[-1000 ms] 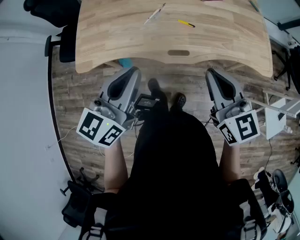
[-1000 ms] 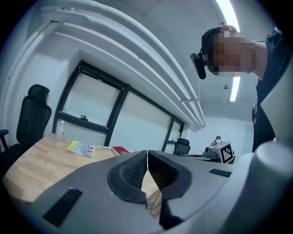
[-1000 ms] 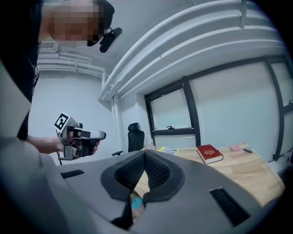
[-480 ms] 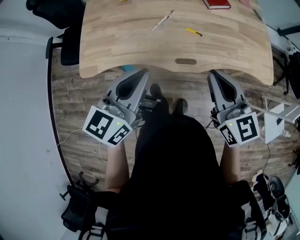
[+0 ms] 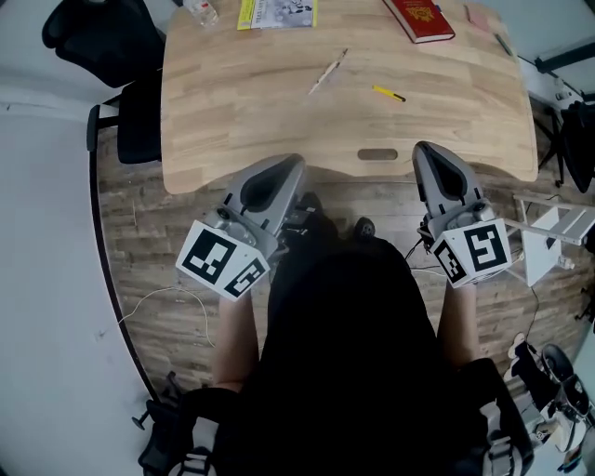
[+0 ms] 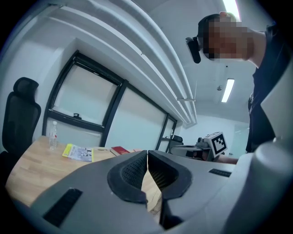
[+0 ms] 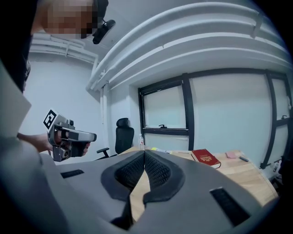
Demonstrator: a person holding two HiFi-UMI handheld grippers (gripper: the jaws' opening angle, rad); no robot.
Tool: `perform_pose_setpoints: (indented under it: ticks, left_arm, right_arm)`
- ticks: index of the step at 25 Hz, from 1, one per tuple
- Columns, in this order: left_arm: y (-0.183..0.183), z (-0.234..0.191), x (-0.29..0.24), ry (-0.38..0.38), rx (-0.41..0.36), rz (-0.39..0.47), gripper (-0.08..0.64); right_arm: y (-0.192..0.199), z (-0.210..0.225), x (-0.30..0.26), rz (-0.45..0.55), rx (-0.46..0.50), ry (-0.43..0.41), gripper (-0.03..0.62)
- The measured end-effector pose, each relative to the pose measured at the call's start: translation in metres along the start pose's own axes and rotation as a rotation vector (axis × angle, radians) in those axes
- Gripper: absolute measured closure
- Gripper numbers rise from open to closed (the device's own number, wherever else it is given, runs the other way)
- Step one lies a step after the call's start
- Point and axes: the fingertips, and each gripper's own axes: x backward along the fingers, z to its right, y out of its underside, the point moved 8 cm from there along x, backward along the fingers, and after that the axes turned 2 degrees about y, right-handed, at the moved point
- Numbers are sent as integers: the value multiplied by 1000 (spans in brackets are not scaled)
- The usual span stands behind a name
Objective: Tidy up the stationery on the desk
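My left hand-held gripper [image 5: 284,165] and right hand-held gripper [image 5: 430,151] are closed, empty, at the desk [image 5: 232,112] edge; I should open one wide before lowering over the yellow pen [image 5: 389,93].

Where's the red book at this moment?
Head view: the red book lies at the desk's far edge, right of centre, beyond the yellow pen.

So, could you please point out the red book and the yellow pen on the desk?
red book [image 5: 420,19], head view, middle of its cover.
yellow pen [image 5: 389,93], head view, middle of its barrel.
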Motion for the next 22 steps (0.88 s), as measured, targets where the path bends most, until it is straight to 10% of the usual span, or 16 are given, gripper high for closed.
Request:
perform_pose_setpoints:
  ticks: [14,22]
  left_arm:
    - [-3,-78,-39,87,34,-67,523]
    - [-22,-73,-71,-12,-55,-73,523]
  right_arm:
    - [7,4,-45,-120,-15,125,571]
    - [16,61,-83,-174,-19,70,571]
